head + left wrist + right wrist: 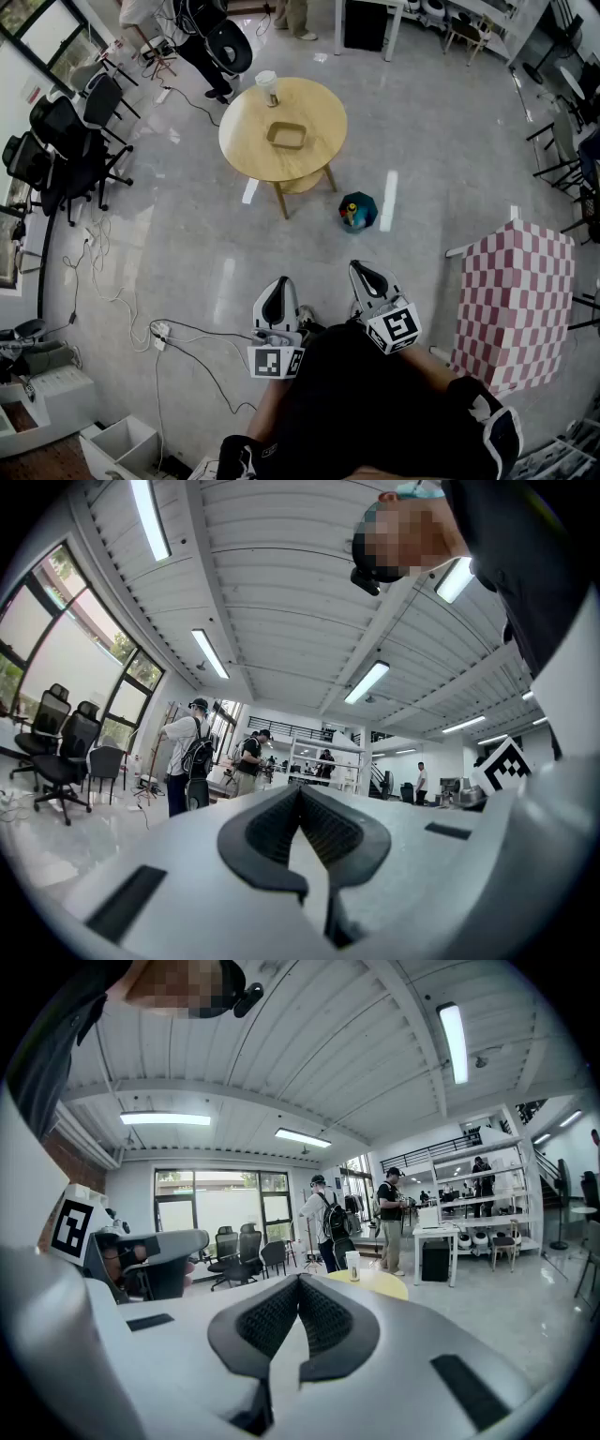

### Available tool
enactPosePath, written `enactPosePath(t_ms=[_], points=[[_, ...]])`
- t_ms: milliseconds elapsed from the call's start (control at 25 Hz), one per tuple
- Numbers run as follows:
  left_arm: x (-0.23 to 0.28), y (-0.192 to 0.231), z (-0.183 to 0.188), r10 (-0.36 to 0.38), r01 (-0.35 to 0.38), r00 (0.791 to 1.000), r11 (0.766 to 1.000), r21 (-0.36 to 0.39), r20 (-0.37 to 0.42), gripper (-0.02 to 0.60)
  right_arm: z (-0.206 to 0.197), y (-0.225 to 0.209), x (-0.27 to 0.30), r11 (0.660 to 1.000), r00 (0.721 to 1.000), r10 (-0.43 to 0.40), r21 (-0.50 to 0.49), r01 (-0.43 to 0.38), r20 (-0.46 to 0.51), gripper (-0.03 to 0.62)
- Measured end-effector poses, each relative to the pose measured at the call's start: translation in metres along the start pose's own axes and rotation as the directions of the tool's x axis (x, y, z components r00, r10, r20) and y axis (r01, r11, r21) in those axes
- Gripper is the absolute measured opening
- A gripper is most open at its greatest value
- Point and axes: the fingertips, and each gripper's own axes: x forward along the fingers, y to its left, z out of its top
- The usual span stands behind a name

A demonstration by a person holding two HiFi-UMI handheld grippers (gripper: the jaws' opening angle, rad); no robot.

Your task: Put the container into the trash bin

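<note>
Container (287, 135) sits mid-counter (239, 141), long axis 9-to-3, well apart at 12 o'clock of left gripper (278, 284). Right gripper (363, 270) is offset toward 11. Both grippers' fingers together, empty. Trash bin (358, 212) on floor at counter's 5 o'clock.

Round table (246, 141) carrying a container (287, 135) and a cup (268, 86), teal bin (357, 212) on the floor beside its legs, left gripper (278, 285) and right gripper (365, 273) side by side well short of it, checkered stand (514, 305) right, chairs (70, 141) left
</note>
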Motion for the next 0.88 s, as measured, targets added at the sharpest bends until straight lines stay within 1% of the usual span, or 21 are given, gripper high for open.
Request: enactPosePath(t_ms=[400, 600, 880], points=[[-0.006, 0.012, 0.006, -0.002, 0.002, 1.000, 1.000, -0.010, 0.005, 0.009, 0.001, 0.013, 0.008, 1.000, 1.000, 0.007, -0.015, -0.008, -0.007, 0.020], [-0.012, 0.022, 0.013, -0.018, 0.018, 1.000, 1.000, -0.015, 0.010, 0.009, 0.006, 0.026, 0.015, 1.000, 1.000, -0.003, -0.006, 0.003, 0.007, 0.020], [-0.026, 0.049, 0.018, -0.052, 0.052, 0.999, 0.998, -0.023, 0.008, 0.009, 0.002, 0.054, 0.034, 1.000, 1.000, -0.027, 0.007, 0.027, -0.001, 0.020]])
